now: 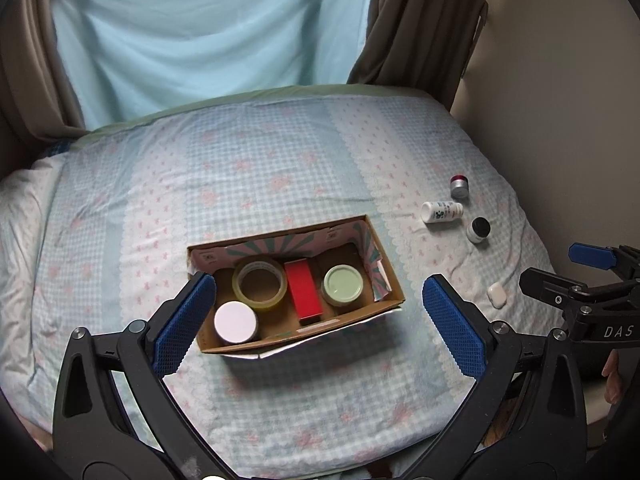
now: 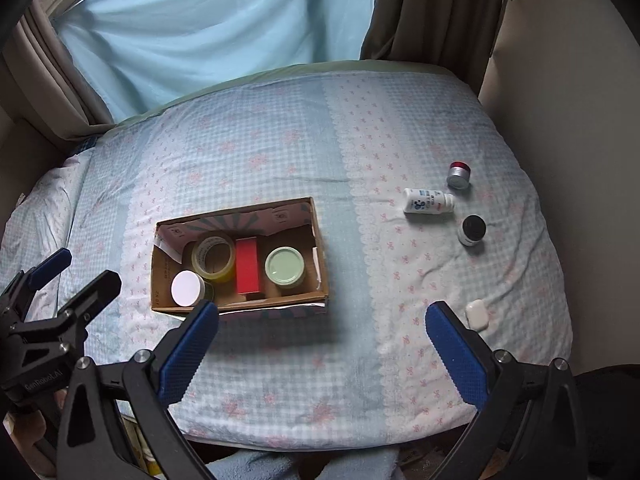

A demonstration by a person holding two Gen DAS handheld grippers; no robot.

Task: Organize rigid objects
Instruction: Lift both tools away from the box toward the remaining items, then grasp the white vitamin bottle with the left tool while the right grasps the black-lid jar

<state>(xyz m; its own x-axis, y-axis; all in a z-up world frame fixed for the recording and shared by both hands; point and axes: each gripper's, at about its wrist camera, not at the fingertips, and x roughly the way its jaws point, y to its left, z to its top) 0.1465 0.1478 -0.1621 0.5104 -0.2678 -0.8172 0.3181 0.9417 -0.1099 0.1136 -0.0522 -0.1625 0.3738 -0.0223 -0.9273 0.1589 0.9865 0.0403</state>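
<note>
Both tools are gaping wide with nothing in them, the left tool [image 1: 318,320] over the open cardboard box [image 1: 362,311] on the checked blue bedspread [image 1: 280,152], the right tool [image 2: 322,346] nearer the bed's edge. Box has a clear tape roll [image 1: 259,285], red rectangular box [image 1: 303,290], green-lidded jar [image 1: 343,285] and white-lidded jar [image 1: 235,323]. Off right sit a lying white bottle [image 2: 429,201], red-topped silver jar [image 2: 459,175], black-lidded jar [image 2: 473,230] and small white case [image 2: 477,313].

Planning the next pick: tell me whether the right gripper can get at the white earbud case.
Probably yes: the right gripper is open and empty, and the white earbud case lies alone on the bedspread beside one finger.
</note>
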